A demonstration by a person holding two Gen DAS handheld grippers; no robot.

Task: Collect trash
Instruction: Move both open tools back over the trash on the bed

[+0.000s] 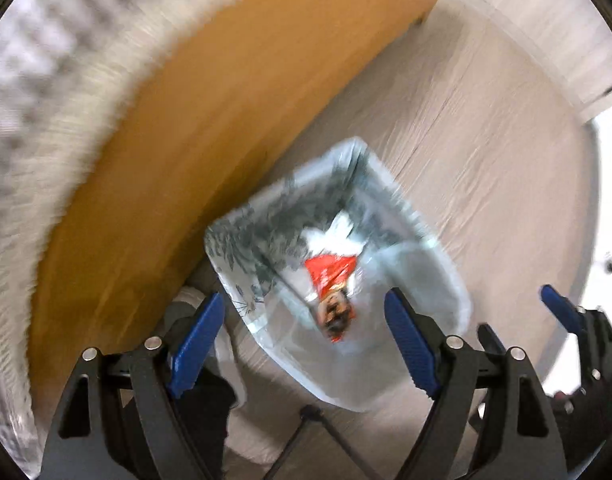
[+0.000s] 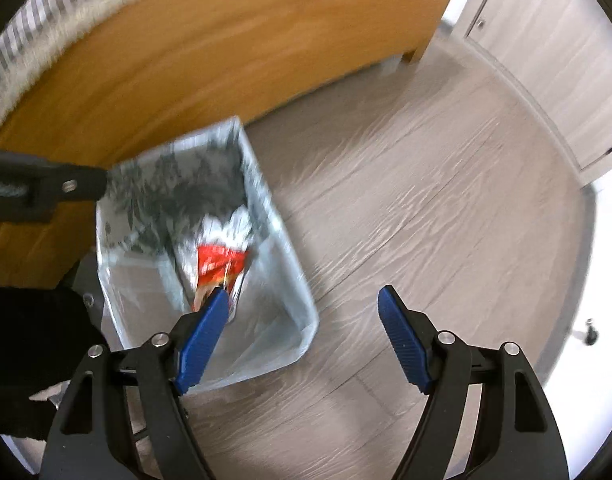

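A rectangular bin lined with a clear plastic bag [image 1: 434, 280] stands on the floor against a wooden bed frame; it also shows in the right wrist view [image 2: 290, 280]. Inside lie a red and silver snack wrapper [image 1: 330, 276] [image 2: 220, 264] and white crumpled wrapping [image 1: 338, 236]. My left gripper [image 1: 302, 340] is open and empty, above the bin's near side. My right gripper [image 2: 302, 336] is open and empty, above the bin's right rim and the floor. The right gripper's fingers [image 1: 562, 312] show at the right edge of the left wrist view.
The orange wooden bed side [image 1: 186, 140] [image 2: 206, 60] runs along the left, with striped bedding [image 1: 26, 80] on top. Grey wood-look floor [image 2: 426, 200] extends right to pale cabinet doors [image 2: 566, 60]. A caster wheel [image 2: 590, 334] stands at the far right. Both views are motion-blurred.
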